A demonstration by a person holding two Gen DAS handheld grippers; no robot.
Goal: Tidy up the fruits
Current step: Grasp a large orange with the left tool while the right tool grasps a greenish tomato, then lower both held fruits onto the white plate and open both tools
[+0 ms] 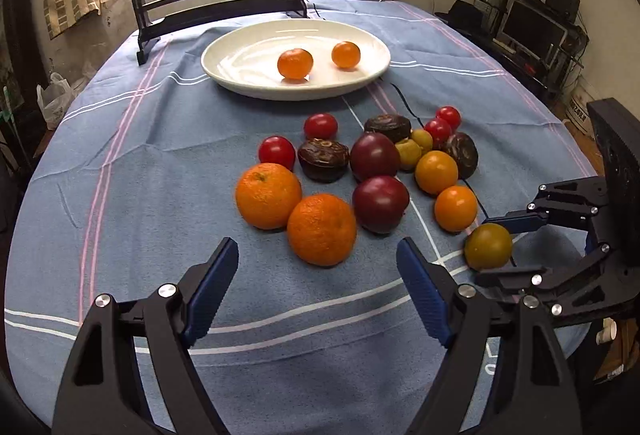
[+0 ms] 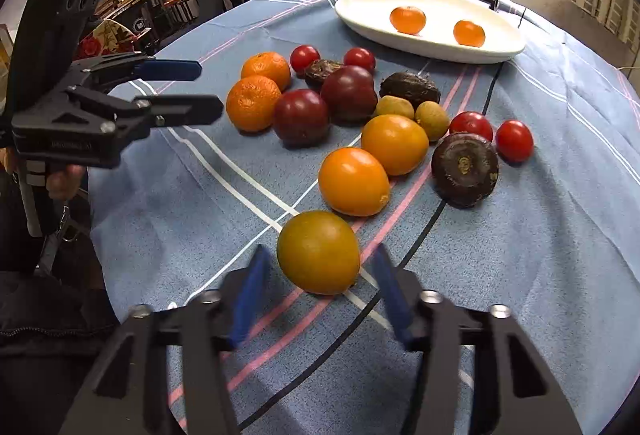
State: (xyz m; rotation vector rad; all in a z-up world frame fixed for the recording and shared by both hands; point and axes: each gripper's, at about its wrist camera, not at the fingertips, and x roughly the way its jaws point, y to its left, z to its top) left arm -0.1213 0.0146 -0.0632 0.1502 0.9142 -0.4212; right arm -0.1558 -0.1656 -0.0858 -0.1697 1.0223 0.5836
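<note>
A white oval plate [image 1: 224,69] at the far side holds two small orange fruits [image 1: 295,63]. Closer on the blue cloth lies a cluster: two mandarins [image 1: 322,229], two dark plums [image 1: 380,203], cherry tomatoes [image 1: 277,151], dark wrinkled fruits [image 1: 323,159] and orange-yellow fruits [image 1: 455,207]. My left gripper [image 1: 316,247] is open just short of the nearer mandarin, with nothing between its fingers. My right gripper [image 2: 320,253] straddles a yellow-green fruit [image 2: 318,252] at the near edge of the cluster. Its blurred blue pads [image 2: 250,291] stand close on either side, with slivers of cloth showing between pad and fruit.
A black-framed round screen [image 1: 218,1] stands behind the plate. The table edge curves away on both sides, with a monitor and shelves [image 1: 532,29] beyond at the right. A person's hand [image 2: 60,183] holds the left gripper [image 2: 210,89] at the cloth's left side.
</note>
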